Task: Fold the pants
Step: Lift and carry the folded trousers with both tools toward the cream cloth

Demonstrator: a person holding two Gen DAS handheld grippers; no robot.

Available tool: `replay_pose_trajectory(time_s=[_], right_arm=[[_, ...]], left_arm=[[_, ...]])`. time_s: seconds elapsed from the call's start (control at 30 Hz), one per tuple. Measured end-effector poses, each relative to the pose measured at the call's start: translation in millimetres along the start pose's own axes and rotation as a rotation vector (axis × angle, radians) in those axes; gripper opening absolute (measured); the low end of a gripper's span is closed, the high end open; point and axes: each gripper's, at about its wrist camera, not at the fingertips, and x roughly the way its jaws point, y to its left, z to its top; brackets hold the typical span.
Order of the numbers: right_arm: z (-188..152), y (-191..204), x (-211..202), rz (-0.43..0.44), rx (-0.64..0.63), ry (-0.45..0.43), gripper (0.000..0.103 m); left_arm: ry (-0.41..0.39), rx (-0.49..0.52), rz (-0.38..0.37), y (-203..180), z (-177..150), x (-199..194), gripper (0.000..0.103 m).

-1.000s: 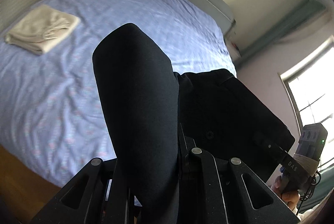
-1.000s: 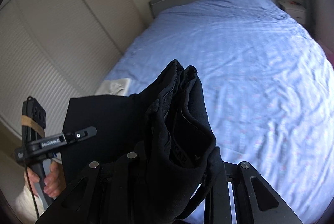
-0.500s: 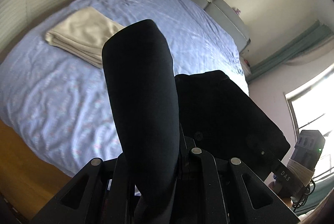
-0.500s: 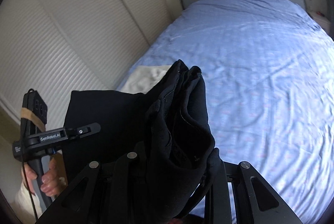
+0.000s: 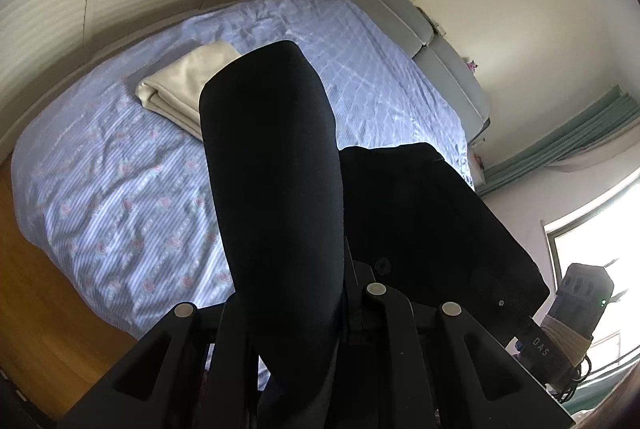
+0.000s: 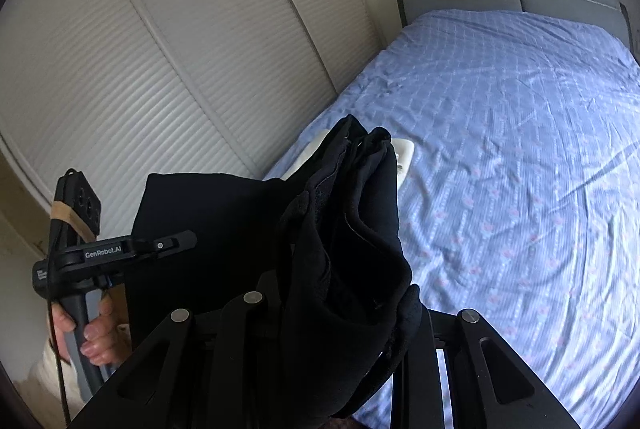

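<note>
Pants (image 5: 280, 189) are suspended in the air between the two handheld grippers, above the near edge of the bed (image 5: 120, 189) and not resting on it. The left gripper (image 5: 288, 329) is clamped on a smooth, rounded fold of the black fabric, which rises out of the jaws and blocks much of that camera's view; this looks like the leg end, though the hems are not visible. The right gripper (image 6: 344, 317) is closed on a thick bunch of several layers, whose seams and stitched edges suggest the waistband end. Black cloth spans between the two grip points, and each tool appears at the edge of the other's view, so the garment is judged to be folded over and carried by both ends; holding both ends keeps the layers aligned and prevents the fold from opening. A cream folded garment (image 5: 184, 85) lies on the blue patterned bedcover near the left side of the bed, close to the louvred wardrobe doors (image 6: 160, 89). Both cameras point toward it, so it probably marks the stacking area. The step in hand is judged to be transfer of the folded item. Lowering should be level, with both jaws releasing only once the fabric is supported.
</note>
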Motion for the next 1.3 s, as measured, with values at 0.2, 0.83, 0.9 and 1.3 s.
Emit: replay_pose_trajectory(time_s=[0.2,0.83,0.9,1.3], right_arm=[[13,25,52,-0.079,0.073,0.002,0.027],[75,74,210,-0.249,0.352,-0.03,0.027],[88,65,230,-0.264,0.377,-0.03,0.027],[140,0,335,-0.373,0.452,0.044,0.027]], left_arm=[[0.08,0.065,-0.046,40,61,27,0.016],[0.323,0.403,-0.09,110,280,125,0.016],[0.345,0.407,-0.101,111,304,148,0.016],[0.436,0.46,-0.099,104,397,278,0.016]])
